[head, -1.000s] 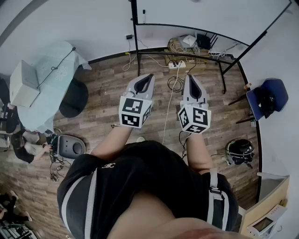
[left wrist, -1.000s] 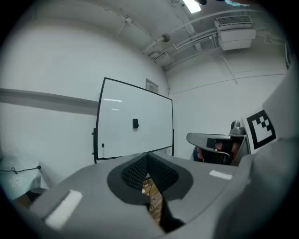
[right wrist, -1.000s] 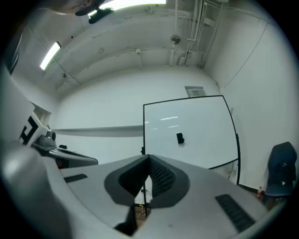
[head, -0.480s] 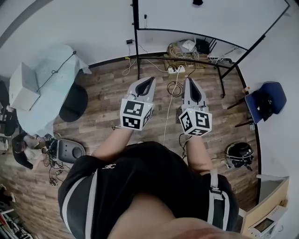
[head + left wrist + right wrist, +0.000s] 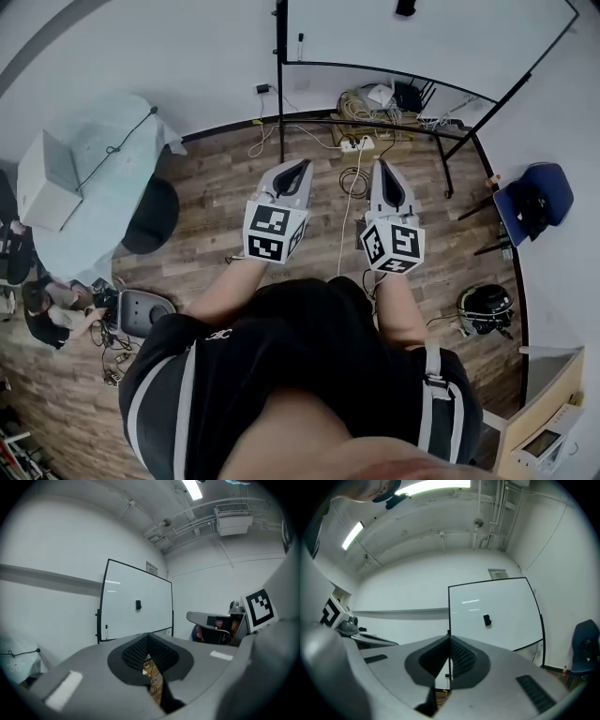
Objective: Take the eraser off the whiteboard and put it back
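The whiteboard (image 5: pixel 441 42) now fills more of the top of the head view than it did a second ago. The eraser (image 5: pixel 405 7), all but cut off by the frame edge then, has been brought into sight high on its face. Ground is being covered: the wooden floor (image 5: pixel 216 187) has slid back beneath both claws, so the whiteboard is being walked up to rather than reached for. The left claw (image 5: pixel 300 165) and the right claw (image 5: pixel 379 169) are carried side by side in front of the body and aimed at the whiteboard, their pose unchanged throughout. In the left gripper view the left claw (image 5: pixel 149 635) is seen with its tips pressed together and nothing between them. The right gripper view shows the same of the right claw (image 5: pixel 449 639), closed and empty. The eraser (image 5: pixel 138 604) is picked out as a small dark block stuck near the middle of the whiteboard (image 5: pixel 122 616) (a marker (image 5: pixel 106 631) hangs lower, at the left edge). It is seen again from the right (image 5: pixel 487 620), well apart from both claws. Nothing has been taken off yet. The approach is judged to be only partly done, and a claw will have to be opened before the eraser can be gripped.
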Demonstrator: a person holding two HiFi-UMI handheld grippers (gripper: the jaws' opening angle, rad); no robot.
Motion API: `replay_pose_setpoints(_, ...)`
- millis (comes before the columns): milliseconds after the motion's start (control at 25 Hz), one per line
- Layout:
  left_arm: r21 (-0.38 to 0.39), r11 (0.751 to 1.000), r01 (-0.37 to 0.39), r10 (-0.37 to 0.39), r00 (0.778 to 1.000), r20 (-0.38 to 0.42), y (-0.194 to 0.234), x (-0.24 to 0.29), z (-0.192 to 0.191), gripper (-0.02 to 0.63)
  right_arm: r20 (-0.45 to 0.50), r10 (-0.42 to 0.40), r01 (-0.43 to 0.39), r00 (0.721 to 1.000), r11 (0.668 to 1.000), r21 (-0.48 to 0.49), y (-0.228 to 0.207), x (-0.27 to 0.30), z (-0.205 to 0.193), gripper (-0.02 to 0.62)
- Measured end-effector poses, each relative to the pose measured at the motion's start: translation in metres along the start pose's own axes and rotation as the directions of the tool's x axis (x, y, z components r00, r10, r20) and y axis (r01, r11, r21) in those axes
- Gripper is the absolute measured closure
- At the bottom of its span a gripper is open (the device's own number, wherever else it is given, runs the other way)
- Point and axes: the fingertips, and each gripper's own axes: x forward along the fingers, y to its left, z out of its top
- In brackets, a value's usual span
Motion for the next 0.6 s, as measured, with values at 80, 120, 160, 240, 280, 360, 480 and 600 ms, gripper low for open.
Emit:
replay_pose_setpoints(80,-0.010,1.000,-0.009,0.009,1.000,0.004,0.010,-0.005,-0.001,0.597,-0.005,-0.006,0.006,1.000,1.000,-0.006,0.004,0.003,0.000,0.589)
replay_pose_setpoints(120,-0.013,1.000,-0.013,0.013,1.000,0.008,0.014,-0.006,-0.001,0.597,-0.002,-0.008,0.008,1.000,1.000,-0.010,0.005,0.004,0.001,0.589)
replay_pose_setpoints(160,-0.013,1.000,-0.016,0.016,1.000,0.013,0.017,-0.007,0.000,0.597,0.004,-0.011,0.011,1.000,1.000,-0.016,0.005,0.004,0.002,0.589)
replay_pose_setpoints(240,-0.011,1.000,-0.018,0.018,1.000,0.024,0.021,-0.006,0.001,0.597,0.016,-0.017,0.017,1.000,1.000,-0.025,0.004,0.006,0.004,0.589)
replay_pose_setpoints(280,-0.011,1.000,-0.016,0.017,0.999,0.029,0.023,-0.005,0.001,0.597,0.020,-0.018,0.019,1.000,0.999,-0.026,0.003,0.008,0.004,0.589)
replay_pose_setpoints(360,-0.005,1.000,-0.013,0.013,0.999,0.037,0.024,0.000,0.003,0.597,0.024,-0.020,0.021,1.000,0.999,-0.029,-0.001,0.012,0.002,0.589)
replay_pose_setpoints(480,0.000,1.000,-0.016,0.016,0.999,0.043,0.025,0.009,0.002,0.597,0.031,-0.033,0.034,0.999,0.999,-0.024,-0.014,0.017,-0.001,0.589)
replay_pose_setpoints(600,0.009,1.000,-0.020,0.019,0.999,0.042,0.026,0.026,0.002,0.597,0.044,-0.035,0.035,0.998,0.999,-0.014,-0.030,0.030,-0.003,0.589)
